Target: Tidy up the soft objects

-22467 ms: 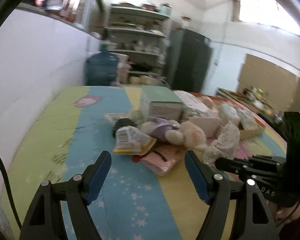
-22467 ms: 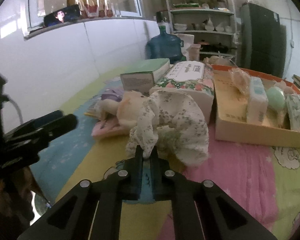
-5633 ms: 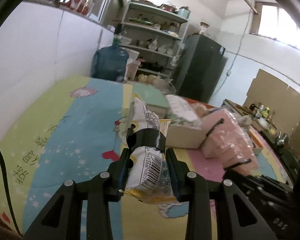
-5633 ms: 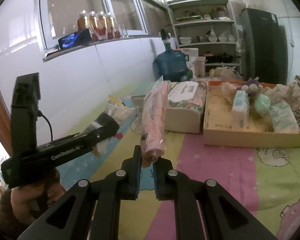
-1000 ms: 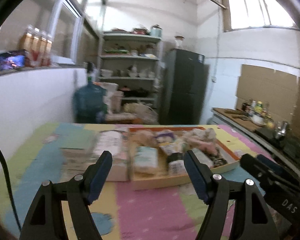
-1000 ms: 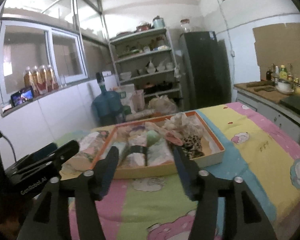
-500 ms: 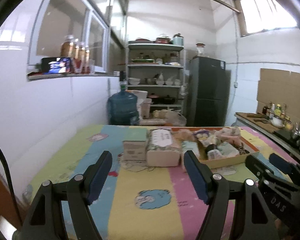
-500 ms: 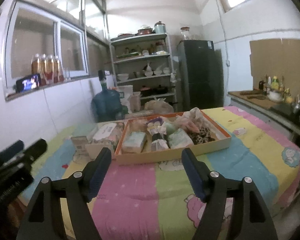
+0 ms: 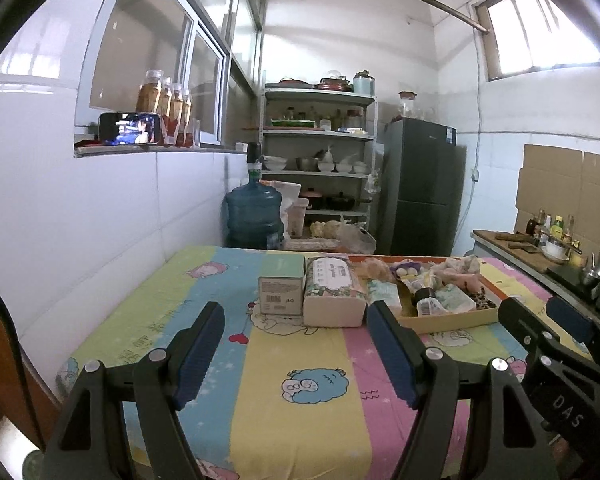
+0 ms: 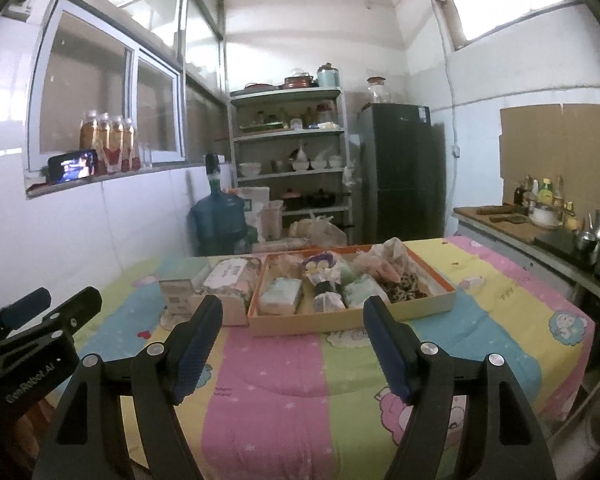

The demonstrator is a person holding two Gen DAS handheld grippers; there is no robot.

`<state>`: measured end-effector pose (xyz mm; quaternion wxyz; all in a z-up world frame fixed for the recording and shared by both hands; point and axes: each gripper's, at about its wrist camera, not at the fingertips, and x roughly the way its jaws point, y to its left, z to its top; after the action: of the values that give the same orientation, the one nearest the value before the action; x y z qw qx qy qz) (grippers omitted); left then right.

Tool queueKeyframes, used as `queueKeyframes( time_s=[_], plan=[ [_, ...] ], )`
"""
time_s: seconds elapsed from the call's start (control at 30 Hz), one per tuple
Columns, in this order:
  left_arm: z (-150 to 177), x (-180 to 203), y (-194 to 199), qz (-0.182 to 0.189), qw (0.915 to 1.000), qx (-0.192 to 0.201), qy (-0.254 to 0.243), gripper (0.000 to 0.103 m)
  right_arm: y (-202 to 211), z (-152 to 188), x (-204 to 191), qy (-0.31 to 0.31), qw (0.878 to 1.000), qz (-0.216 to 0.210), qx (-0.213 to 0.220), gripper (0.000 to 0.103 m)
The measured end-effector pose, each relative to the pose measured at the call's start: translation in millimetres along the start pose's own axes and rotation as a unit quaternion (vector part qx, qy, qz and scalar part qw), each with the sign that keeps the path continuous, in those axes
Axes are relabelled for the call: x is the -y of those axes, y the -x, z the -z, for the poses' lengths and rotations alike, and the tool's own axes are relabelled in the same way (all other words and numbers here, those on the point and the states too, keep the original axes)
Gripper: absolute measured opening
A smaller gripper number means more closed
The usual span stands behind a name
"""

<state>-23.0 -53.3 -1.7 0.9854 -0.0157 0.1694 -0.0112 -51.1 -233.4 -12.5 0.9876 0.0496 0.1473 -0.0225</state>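
An orange-rimmed cardboard tray (image 10: 432,304) sits far back on the striped cartoon tablecloth (image 10: 284,380), packed with several soft objects: tissue packs, a purple plush toy (image 10: 320,262), a floral cloth and a snack bag. The tray also shows in the left wrist view (image 9: 456,322). My left gripper (image 9: 296,354) is open and empty, held well back over the cloth. My right gripper (image 10: 292,348) is open and empty, also well short of the tray. Each gripper shows at the edge of the other's view.
A floral tissue box (image 9: 332,292) and a green-topped carton (image 9: 282,286) stand left of the tray. A blue water jug (image 9: 252,216), shelves and a dark fridge (image 9: 420,184) stand behind the table. A counter with bottles (image 9: 540,248) runs along the right.
Both grippers have pulled back and up from the table, so the tray and boxes look smaller and farther. Both stay open and empty.
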Motion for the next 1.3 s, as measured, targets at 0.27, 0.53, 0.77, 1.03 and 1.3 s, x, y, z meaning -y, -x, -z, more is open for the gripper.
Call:
queueKeyframes(
  time_s=[0.27,0.53,0.77,1.03,1.3],
  plan=[
    [1.0,5.1,5.9,-0.001,1.0000,0.002,-0.005,0.074,8.1,-0.8,0.6,0.003,1.000,-0.004,0.006,0.075],
    [0.6,5.6,7.3,0.000,1.0000,0.001,-0.006,0.074,11.5,-1.8,3.3,0.002,1.000,-0.009,0.005,0.075],
    [-0.5,8.2,7.3,0.002,1.0000,0.000,-0.007,0.074,13.3,-2.1,3.3,0.002,1.000,-0.012,0.007,0.075],
    [-0.5,8.2,7.4,0.002,1.0000,0.001,-0.007,0.074,13.7,-1.9,2.9,0.002,1.000,-0.013,0.007,0.075],
    [-2.0,8.3,7.4,0.003,0.9999,0.003,-0.010,0.074,13.8,-3.9,-0.4,0.003,1.000,-0.014,0.007,0.075]
  ],
)
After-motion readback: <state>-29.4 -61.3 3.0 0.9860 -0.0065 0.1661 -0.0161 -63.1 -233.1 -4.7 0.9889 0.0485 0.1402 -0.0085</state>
